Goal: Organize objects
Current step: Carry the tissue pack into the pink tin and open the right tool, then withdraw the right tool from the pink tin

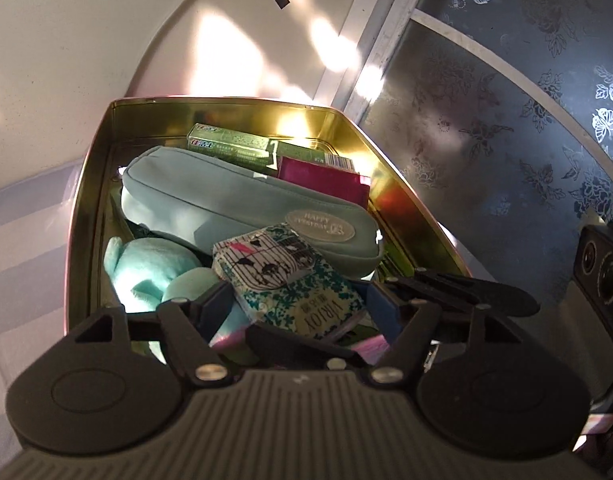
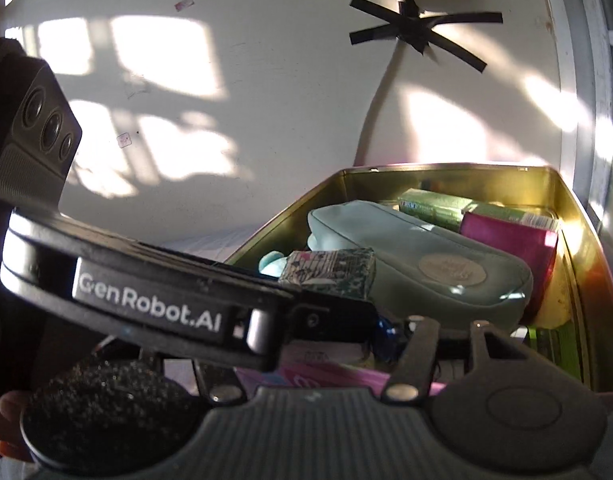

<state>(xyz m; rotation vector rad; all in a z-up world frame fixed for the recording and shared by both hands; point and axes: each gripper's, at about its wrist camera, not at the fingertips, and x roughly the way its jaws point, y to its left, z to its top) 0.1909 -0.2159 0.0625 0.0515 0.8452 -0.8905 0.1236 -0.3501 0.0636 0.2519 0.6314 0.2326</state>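
Note:
A gold metal tin (image 1: 88,184) holds a teal pencil pouch (image 1: 226,204), a light blue plush toy (image 1: 150,268), green boxes (image 1: 230,142) and a magenta box (image 1: 326,180). My left gripper (image 1: 298,308) is shut on a patterned tissue pack (image 1: 282,276), held over the tin's near end. In the right wrist view the tin (image 2: 562,216), the pouch (image 2: 410,252) and the tissue pack (image 2: 330,268) show too. The left gripper's body (image 2: 154,304) crosses in front of my right gripper (image 2: 382,336), whose fingers are mostly hidden.
A white wall (image 2: 226,120) with black tape and a cable stands behind the tin. A frosted patterned glass door (image 1: 506,120) is at the right. A striped cloth surface (image 1: 26,240) lies left of the tin. Pink packets (image 2: 330,372) lie at the tin's near end.

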